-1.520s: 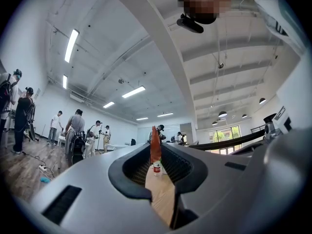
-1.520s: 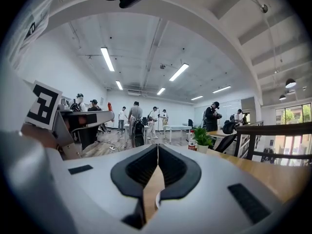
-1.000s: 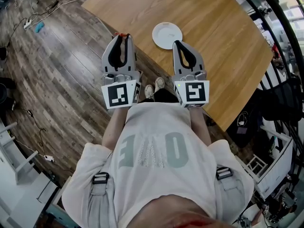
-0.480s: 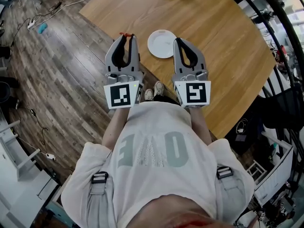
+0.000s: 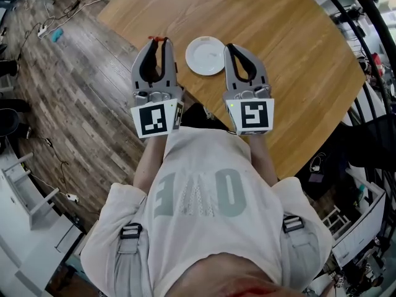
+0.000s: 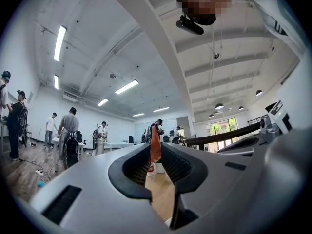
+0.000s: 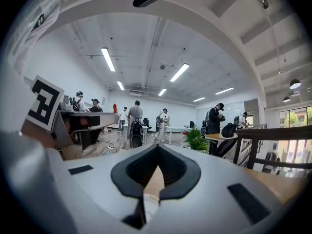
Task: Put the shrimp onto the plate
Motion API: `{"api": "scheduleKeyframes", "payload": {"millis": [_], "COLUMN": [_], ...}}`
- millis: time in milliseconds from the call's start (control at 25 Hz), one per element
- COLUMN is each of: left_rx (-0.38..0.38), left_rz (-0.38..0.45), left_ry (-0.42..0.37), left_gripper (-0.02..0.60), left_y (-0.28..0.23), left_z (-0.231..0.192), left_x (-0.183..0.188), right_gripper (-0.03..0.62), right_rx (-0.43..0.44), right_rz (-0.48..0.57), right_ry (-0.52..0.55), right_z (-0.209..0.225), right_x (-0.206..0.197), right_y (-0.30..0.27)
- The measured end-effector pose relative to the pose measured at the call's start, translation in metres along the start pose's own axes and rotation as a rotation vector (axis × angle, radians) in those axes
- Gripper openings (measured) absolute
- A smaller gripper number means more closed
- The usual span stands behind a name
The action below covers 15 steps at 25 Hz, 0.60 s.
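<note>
My left gripper is shut on a small orange-red shrimp, whose tip pokes out past the jaw tips just over the table's near edge. In the left gripper view the shrimp stands pinched upright between the closed jaws of that gripper. A white plate rests on the wooden table, between the two grippers and a little ahead of them. My right gripper is shut with nothing in it, just right of the plate; in its own view the right gripper has its jaws meeting at the tips.
The round wooden table ends at a curved edge near the grippers. Beyond it lies dark plank floor with cables. A black railing runs along the right. Several people stand far off in the room.
Both grippers have shifted slightly up and left in the head view. The plate now sits lower on the table relative to them, closer between the jaws. The shrimp stays held.
</note>
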State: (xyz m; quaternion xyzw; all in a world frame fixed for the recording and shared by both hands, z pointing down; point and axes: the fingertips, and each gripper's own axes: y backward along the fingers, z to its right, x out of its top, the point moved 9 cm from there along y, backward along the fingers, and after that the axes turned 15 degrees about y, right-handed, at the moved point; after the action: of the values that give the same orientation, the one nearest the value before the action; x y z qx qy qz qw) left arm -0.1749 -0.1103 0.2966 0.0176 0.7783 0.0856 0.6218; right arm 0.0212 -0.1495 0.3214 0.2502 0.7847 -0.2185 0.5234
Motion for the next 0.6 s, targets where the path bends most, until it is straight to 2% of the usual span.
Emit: {"api": "scheduleKeyframes", "payload": {"millis": [600], "left_rx": [-0.069], "left_rz": [-0.025], "left_ry": [0.019], "left_gripper": [0.074], "left_y": [-0.018], "left_z": [0.004], "left_x": [-0.005], "right_gripper": [0.020], "right_rx": [-0.036], "right_rz": [-0.015], "right_ry": [-0.063], "right_z": [0.003], "right_x": [-0.005], "right_y": [-0.012]}}
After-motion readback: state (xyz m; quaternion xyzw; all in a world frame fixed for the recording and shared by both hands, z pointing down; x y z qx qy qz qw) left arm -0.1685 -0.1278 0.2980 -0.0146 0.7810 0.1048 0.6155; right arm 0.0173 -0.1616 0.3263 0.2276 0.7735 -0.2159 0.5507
